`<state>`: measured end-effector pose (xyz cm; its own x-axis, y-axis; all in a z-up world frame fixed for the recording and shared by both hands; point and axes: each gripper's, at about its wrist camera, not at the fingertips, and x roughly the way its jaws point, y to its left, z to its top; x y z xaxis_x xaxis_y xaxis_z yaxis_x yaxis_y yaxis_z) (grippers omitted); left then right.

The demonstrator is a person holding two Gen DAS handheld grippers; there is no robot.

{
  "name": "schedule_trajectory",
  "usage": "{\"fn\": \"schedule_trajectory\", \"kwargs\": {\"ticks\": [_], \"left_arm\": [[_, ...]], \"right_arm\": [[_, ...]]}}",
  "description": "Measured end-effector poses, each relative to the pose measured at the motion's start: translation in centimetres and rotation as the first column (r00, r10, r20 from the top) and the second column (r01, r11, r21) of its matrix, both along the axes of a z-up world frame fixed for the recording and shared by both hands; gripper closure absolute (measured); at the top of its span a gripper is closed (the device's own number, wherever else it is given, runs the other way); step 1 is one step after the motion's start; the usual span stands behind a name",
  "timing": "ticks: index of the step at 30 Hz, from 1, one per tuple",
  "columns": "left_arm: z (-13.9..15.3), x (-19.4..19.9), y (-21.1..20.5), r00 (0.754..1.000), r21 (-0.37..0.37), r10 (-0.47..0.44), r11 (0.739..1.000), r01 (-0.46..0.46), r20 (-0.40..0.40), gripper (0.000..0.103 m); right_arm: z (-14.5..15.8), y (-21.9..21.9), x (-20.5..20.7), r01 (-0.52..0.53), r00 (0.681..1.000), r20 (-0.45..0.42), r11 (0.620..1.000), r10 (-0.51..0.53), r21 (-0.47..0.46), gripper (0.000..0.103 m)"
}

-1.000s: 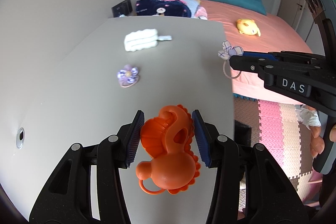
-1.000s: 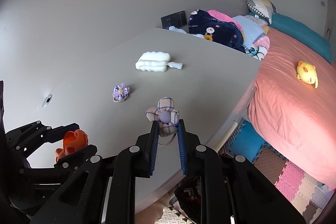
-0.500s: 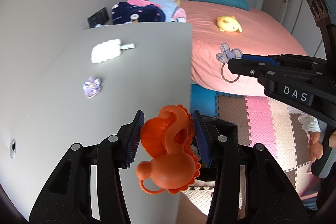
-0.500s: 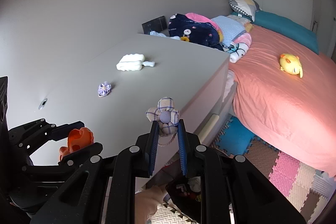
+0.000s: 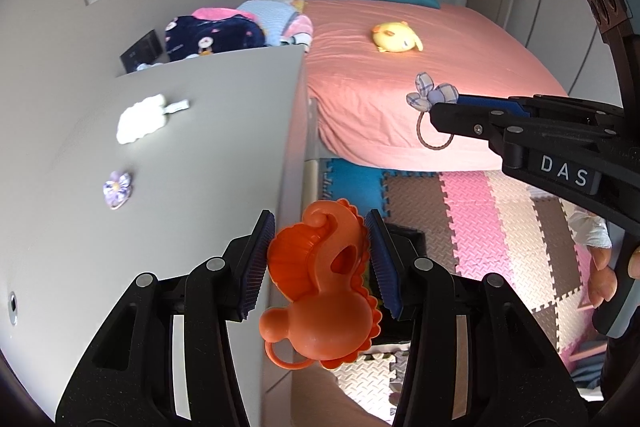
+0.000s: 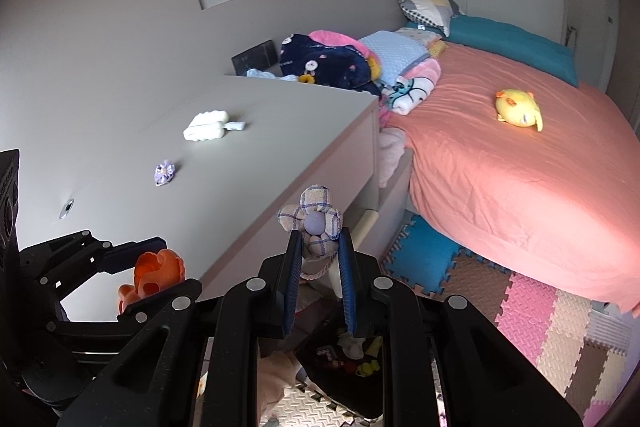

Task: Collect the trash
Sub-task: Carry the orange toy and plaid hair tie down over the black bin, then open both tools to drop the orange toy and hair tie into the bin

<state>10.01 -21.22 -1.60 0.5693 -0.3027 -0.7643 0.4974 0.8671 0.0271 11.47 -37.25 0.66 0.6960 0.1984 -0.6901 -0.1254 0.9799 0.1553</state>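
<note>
My left gripper (image 5: 320,259) is shut on an orange plastic toy (image 5: 320,291) and holds it past the grey dresser's right edge, above the floor. It also shows in the right wrist view (image 6: 154,273). My right gripper (image 6: 318,269) is shut on a plaid fabric flower hair tie (image 6: 314,227), held above a dark bin (image 6: 340,359) on the floor; the tie also shows in the left wrist view (image 5: 432,95). A purple flower hair tie (image 5: 117,189) and a white hair clip (image 5: 144,117) lie on the dresser top (image 5: 208,163).
A bed with a pink sheet (image 6: 500,163) stands right of the dresser, with a yellow plush (image 6: 518,107), pillows and folded blankets (image 6: 332,61). Coloured foam mats (image 6: 532,315) cover the floor. The bin holds small items.
Both grippers have moved right and back off the dresser top, out over the floor and bin, each still holding its item. The dresser items have not moved.
</note>
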Motion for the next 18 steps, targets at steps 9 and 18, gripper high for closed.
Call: {"fn": "schedule_trajectory", "kwargs": {"ticks": [9,18], "left_arm": [[-0.8,-0.7,-2.9,0.997,-0.004,-0.072,0.997,0.072,-0.026,0.056],[-2.2,-0.9,-5.5,0.988,0.003,-0.136,0.991,0.137,-0.066,0.056]], "right_arm": [[-0.6,-3.2,-1.3,0.071,0.997,-0.01,0.997,-0.071,0.003,0.083],[-1.9,-5.6,-1.6,0.126,0.991,-0.044,0.992,-0.126,0.005,0.083]]}}
